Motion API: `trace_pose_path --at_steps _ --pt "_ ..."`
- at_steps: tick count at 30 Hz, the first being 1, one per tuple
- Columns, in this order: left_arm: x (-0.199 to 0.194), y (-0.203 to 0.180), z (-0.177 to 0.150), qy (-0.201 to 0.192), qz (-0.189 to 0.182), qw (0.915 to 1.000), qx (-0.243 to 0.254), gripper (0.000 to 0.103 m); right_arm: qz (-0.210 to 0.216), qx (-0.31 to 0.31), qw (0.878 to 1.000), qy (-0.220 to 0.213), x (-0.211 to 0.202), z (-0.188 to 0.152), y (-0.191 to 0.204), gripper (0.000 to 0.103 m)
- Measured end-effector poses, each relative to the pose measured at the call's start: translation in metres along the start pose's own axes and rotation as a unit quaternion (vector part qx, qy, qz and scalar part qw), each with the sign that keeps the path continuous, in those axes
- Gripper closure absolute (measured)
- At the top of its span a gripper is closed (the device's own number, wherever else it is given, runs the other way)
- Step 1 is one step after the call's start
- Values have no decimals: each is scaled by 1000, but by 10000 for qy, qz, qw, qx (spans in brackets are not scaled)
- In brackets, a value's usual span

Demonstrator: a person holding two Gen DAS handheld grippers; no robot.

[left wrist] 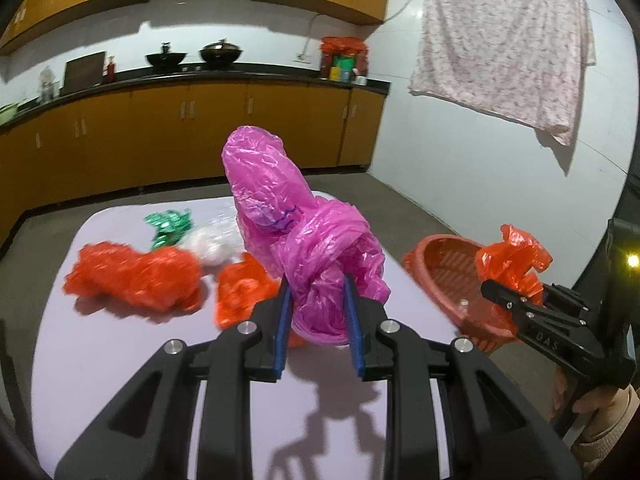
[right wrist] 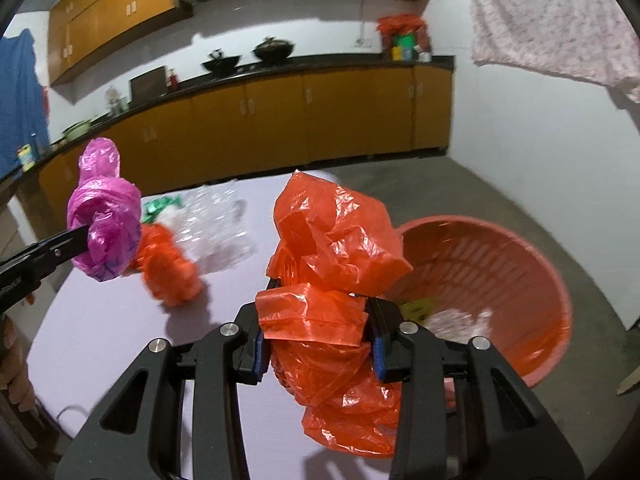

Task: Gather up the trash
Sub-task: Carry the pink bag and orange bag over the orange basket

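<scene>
The right tongs (right wrist: 316, 344) squeeze an orange bag (right wrist: 336, 248) up in the air just beside the red basket (right wrist: 532, 276), which sits to their right, so they are nearer than the left tongs (left wrist: 316, 320) clamped on a pink bag (left wrist: 280, 216) above the tabletop (left wrist: 100, 344).

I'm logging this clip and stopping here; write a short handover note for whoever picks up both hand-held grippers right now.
Left hand-held gripper: shut on the crumpled pink plastic bag, lifted above the pale purple table.
Right hand-held gripper: shut on a crumpled orange plastic bag, beside the round red slotted basket.
Done: a few scraps already lie in the basket.
Left: drop both held bags in, then collect the two orange plastic bags, the green foil wrapper and the clear and white plastic from the table.
</scene>
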State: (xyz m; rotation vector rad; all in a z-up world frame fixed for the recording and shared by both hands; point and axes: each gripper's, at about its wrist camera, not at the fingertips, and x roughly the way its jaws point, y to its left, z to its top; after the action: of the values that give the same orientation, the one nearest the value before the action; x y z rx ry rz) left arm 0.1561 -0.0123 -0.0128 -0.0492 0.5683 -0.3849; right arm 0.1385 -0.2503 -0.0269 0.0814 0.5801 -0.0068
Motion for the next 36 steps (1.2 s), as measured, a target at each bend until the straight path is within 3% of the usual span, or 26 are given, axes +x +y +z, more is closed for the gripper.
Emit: trace_pose_path --at_steps 11,20,27,36 --pt "42 -67 15 5 -598 9967 552 78 -840 340 9957 -203 -6 5 -67 65" --pt "82 -119 22 91 -1034 9904 913 78 -1323 374 9899 -359 -3 9 -95 65" --pt "114 -145 23 251 -1265 9860 1057 78 -1478 388 9876 -371 7 7 -111 65" --pt "151 -172 19 482 -1453 9807 1215 78 -1368 578 9885 -299 18 9 -128 64"
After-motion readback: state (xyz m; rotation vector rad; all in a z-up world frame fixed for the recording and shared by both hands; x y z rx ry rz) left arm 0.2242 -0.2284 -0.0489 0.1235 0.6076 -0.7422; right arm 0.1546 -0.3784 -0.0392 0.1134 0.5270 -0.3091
